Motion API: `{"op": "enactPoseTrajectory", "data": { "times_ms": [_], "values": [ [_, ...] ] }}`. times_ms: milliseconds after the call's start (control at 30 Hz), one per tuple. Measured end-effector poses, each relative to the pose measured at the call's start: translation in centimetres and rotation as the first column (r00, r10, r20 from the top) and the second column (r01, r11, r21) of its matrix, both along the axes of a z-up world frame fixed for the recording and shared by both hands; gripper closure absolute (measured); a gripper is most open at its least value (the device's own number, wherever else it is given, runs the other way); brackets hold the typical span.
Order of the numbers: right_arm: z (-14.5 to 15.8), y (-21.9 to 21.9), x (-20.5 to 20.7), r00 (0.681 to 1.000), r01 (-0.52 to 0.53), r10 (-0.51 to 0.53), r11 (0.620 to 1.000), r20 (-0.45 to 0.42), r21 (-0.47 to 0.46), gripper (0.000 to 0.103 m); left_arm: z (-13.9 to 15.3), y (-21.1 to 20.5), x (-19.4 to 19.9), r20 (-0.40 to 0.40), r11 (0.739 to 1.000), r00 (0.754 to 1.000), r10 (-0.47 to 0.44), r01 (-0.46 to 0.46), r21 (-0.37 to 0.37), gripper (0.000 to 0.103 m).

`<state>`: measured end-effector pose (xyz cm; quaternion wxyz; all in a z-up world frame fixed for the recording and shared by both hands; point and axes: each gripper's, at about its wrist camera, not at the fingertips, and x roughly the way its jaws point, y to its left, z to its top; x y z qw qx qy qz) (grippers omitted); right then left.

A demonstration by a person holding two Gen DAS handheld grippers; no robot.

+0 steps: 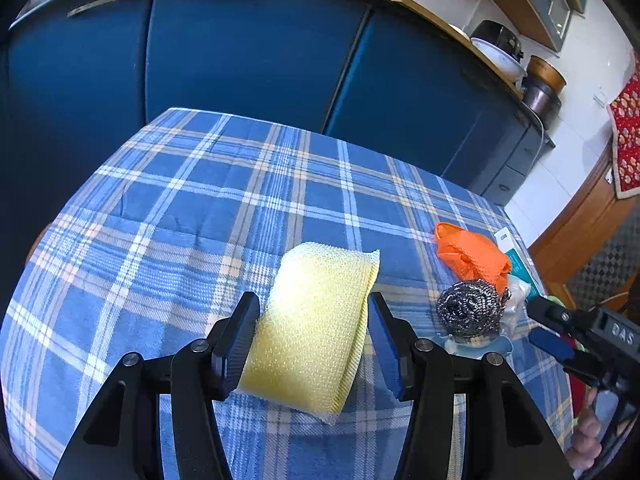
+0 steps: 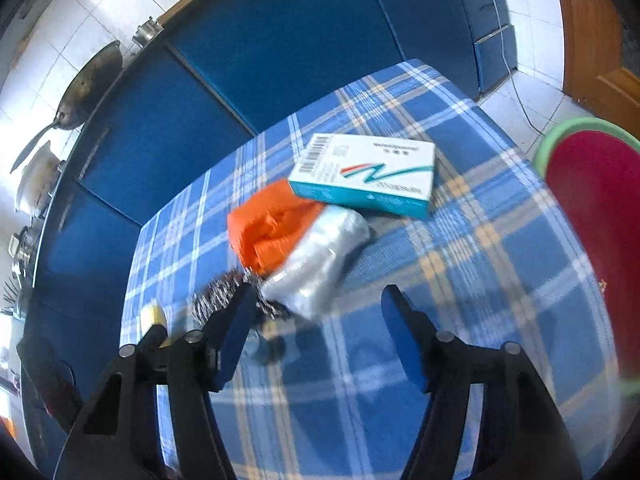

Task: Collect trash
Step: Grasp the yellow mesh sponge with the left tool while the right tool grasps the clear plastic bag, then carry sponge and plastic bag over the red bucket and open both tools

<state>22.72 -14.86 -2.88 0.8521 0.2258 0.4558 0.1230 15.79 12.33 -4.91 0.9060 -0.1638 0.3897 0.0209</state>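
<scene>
Left claw (image 1: pixel 314 336), right claw (image 2: pixel 320 330): black angular frames, blue finger pads (image 1: pixel 383 344), silver round screws.

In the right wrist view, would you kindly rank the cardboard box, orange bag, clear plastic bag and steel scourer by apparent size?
1. Cardboard box
2. Orange bag and clear plastic bag: too alike to rank
3. Steel scourer, partly hidden behind a gripper finger

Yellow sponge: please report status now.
Left hand-held gripper open around yellow sponge. Right hand-held gripper open, empty. Steel scourer beside sponge, not blocking.
</scene>
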Motion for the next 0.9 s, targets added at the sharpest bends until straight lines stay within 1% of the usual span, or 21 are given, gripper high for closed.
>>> {"op": "enactPoseTrajectory", "data": {
  "times_ms": [200, 500, 567, 667, 900],
  "values": [
    [-0.7, 1.1, 1.3, 1.000, -0.002, 0.003, 1.000, -0.026, 0.001, 0.047, -0.1, 0.1, -0.1, -0.002, 1.000, 1.000, -0.007, 0.007, -0.013, 0.047],
    [-1.1, 1.4, 1.9, 1.000, 0.003, -0.003, 1.000, -0.005, 0.014, 0.054, -0.2, -0.3, -0.1, -0.012, 1.000, 1.000, -0.023, 0.023, -0.013, 0.047],
    [-1.1, 1.5, 1.8, 1.000, -0.007, 0.007, 1.000, 0.001, 0.008, 0.058, -0.2, -0.4, -0.1, -0.010, 1.000, 1.000, -0.025, 0.024, -0.011, 0.047],
    [-0.8, 1.7, 1.2, 0.999, -0.030, 0.030, 0.999, 0.028, -0.017, 0.063, -0.1, -0.4, -0.1, -0.002, 1.000, 1.000, -0.028, 0.028, -0.012, 0.047],
    [0.6, 1.5, -1.8, 0.992, -0.073, 0.080, 0.994, 0.095, -0.080, 0.064, 0.0, -0.7, -0.2, 0.004, 0.999, 0.999, -0.041, 0.041, -0.009, 0.047]
  ]
}}
